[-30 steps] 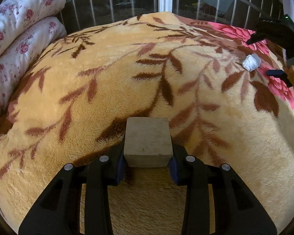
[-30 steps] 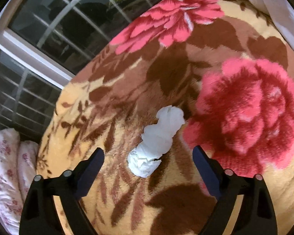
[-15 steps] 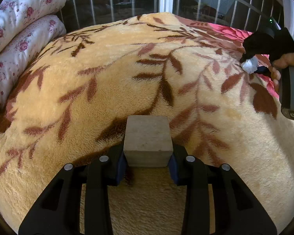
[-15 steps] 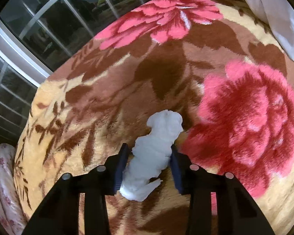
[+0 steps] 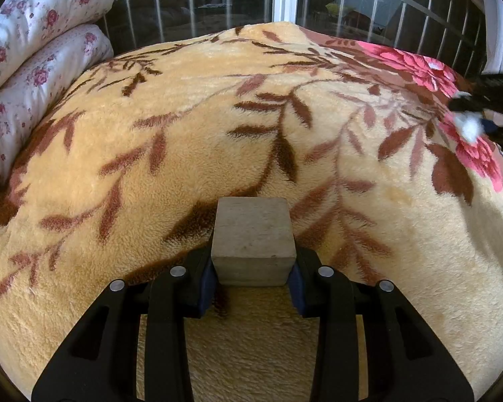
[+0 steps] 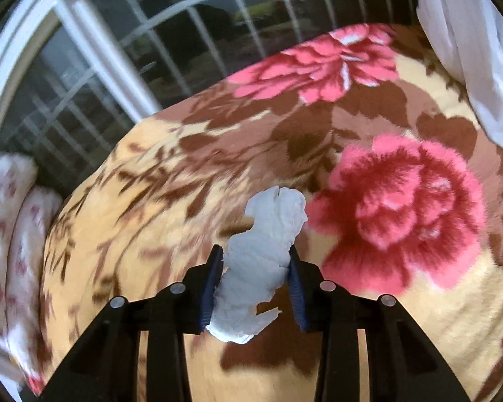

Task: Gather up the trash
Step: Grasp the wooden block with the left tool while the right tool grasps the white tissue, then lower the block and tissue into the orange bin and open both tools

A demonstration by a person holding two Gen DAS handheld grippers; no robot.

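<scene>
My left gripper [image 5: 253, 269] has its fingers clamped on a pale, weathered wooden block [image 5: 253, 238] above the blanket [image 5: 184, 140]. My right gripper [image 6: 255, 288] just closed; its fingers pinch a crumpled white tissue [image 6: 261, 264], long axis running out along them, far end tilted slightly right.

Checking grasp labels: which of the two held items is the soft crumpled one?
The white tissue wad, pinched in the right gripper. The left gripper holds a hard-edged wooden block.
</scene>
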